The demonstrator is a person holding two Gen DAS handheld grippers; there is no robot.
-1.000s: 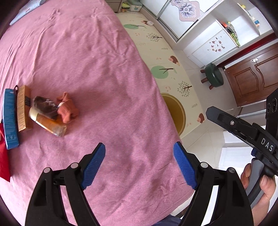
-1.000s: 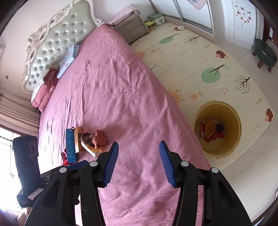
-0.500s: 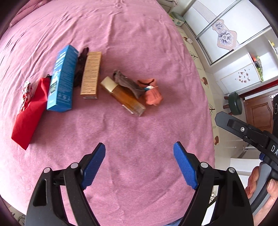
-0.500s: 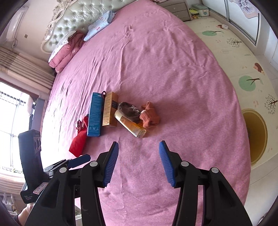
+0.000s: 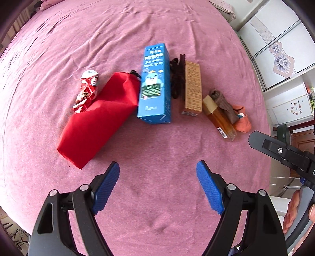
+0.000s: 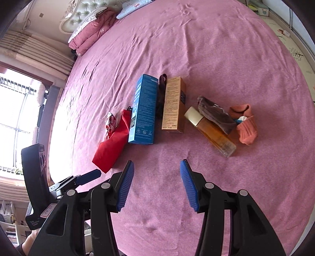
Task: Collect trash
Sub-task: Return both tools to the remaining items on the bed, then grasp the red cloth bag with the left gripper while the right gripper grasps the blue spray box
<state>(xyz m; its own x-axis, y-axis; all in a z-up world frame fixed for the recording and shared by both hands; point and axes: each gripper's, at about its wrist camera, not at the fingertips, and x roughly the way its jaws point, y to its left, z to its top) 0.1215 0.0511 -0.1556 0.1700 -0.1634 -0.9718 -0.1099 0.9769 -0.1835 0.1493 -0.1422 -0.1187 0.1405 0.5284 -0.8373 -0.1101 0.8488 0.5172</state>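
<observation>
A row of items lies on the pink bed: a crushed red can [image 5: 86, 90] [image 6: 110, 124], a red pouch [image 5: 98, 122] [image 6: 112, 143], a blue box [image 5: 154, 84] [image 6: 143, 110], a dark cord [image 5: 177, 76] [image 6: 160, 96], a tan box [image 5: 193, 88] [image 6: 174, 106], an amber bottle [image 5: 220, 120] [image 6: 212, 132], a grey sock [image 5: 224, 106] [image 6: 214, 114] and an orange sock [image 5: 243, 122] [image 6: 247, 128]. My left gripper [image 5: 157, 187] is open and empty, below the blue box. My right gripper [image 6: 156, 183] is open and empty, below the tan box.
The pink bedspread [image 5: 157, 29] fills both views. Pillows and a tufted headboard [image 6: 88, 17] are at the far end. A window with curtains [image 6: 17, 98] is left. A play mat [image 6: 295, 45] and wardrobe doors [image 5: 275, 49] are right of the bed.
Both grippers have swung left, away from the yellow bin on the floor, toward the row of items. The items now sit centred and closer. Both grippers stay open.
</observation>
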